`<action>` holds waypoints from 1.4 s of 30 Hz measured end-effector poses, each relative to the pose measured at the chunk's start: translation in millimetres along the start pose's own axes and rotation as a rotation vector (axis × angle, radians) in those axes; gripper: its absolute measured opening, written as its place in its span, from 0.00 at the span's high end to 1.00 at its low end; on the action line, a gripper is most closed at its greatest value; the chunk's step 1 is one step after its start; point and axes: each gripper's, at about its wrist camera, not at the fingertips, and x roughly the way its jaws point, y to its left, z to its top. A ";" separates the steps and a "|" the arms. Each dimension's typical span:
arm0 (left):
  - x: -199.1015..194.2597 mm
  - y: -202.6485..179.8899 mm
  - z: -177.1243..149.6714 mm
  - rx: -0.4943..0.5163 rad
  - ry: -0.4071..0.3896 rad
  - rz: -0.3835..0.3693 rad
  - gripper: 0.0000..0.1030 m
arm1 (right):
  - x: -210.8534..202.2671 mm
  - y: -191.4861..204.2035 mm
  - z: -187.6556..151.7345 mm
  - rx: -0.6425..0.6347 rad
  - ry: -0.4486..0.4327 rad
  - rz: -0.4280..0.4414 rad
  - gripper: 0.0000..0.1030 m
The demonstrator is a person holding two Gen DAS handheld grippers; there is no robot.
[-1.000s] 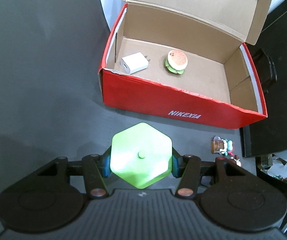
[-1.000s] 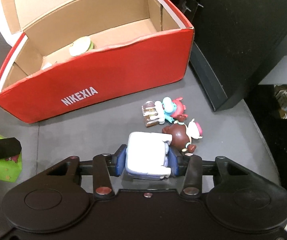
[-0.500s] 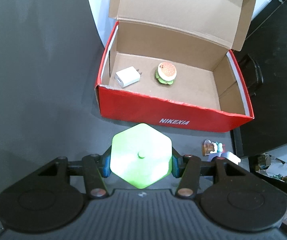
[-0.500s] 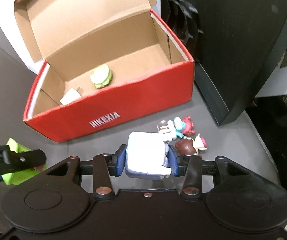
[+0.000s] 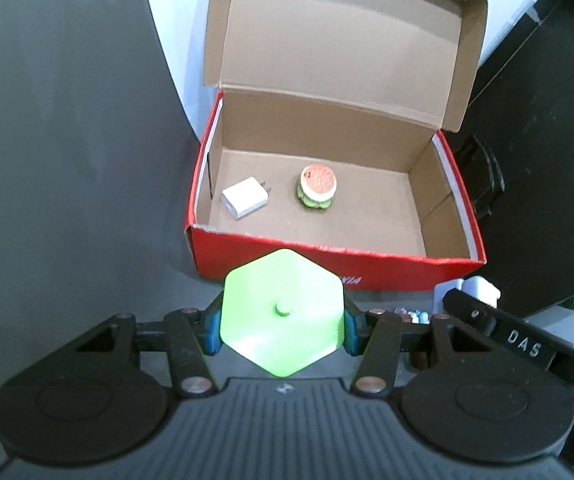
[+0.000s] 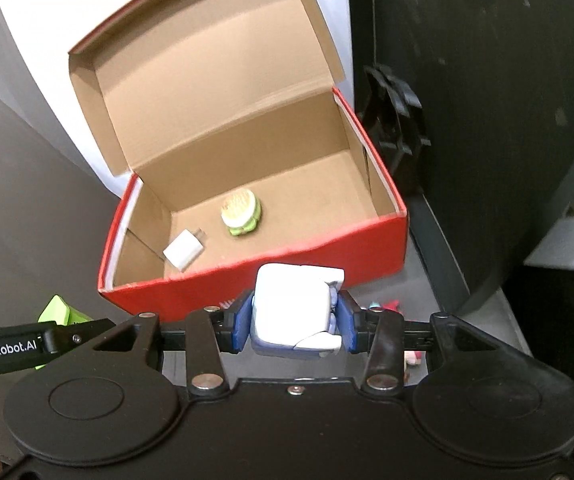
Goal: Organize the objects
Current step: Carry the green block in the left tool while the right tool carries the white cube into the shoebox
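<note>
Item 1, nearest: my left gripper (image 5: 283, 330), pads clamped on the sides of a green hexagonal block (image 5: 283, 312), flat face up with a small stud at its centre. It sits in front of the near wall of the box.

Item 2, beside it on the right: my right gripper (image 6: 295, 320), closed tight on a white cube toy (image 6: 295, 308) with pale blue underside. Both loads look square in the pads, no tilt that I can see.

Item 3, on the dark table (image 5: 67, 200) under the right gripper: small figurines (image 6: 391, 306), mostly hidden, not yet collected.

Item 4, farther: red box (image 5: 327, 260), lid standing open at the back. Inside, left: white charger (image 5: 245, 197). Middle: burger toy (image 5: 318, 187). Right half of the floor is bare.

Handling note, my judgement: carry both pieces over the near wall with clearance, one after the other so the grippers do not collide. Lower onto the bare floor, away from the charger and burger, before releasing.
</note>
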 end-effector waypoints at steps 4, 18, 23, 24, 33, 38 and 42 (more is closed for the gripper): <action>-4.0 -1.3 7.4 -0.004 -0.017 0.000 0.49 | -4.9 -2.7 15.2 -0.021 -0.029 0.014 0.59; 10.2 -4.8 23.2 -0.004 -0.016 0.015 0.49 | 6.5 -10.4 42.4 -0.066 -0.037 0.052 0.59; 17.1 -5.3 30.2 -0.016 -0.014 0.022 0.49 | 15.1 -10.6 53.8 -0.085 -0.034 0.066 0.59; 18.4 -5.1 31.4 -0.018 -0.013 0.023 0.49 | 16.9 -10.8 55.9 -0.087 -0.034 0.071 0.59; 33.6 -6.0 45.1 -0.026 -0.009 0.033 0.49 | 38.9 -9.8 76.7 -0.102 -0.016 0.109 0.59; 45.6 -6.7 55.0 -0.033 -0.002 0.035 0.49 | 53.8 -5.8 89.0 -0.128 -0.004 0.117 0.59; 58.5 -5.1 60.2 -0.041 0.016 0.037 0.49 | 68.2 -1.8 98.1 -0.144 0.017 0.119 0.59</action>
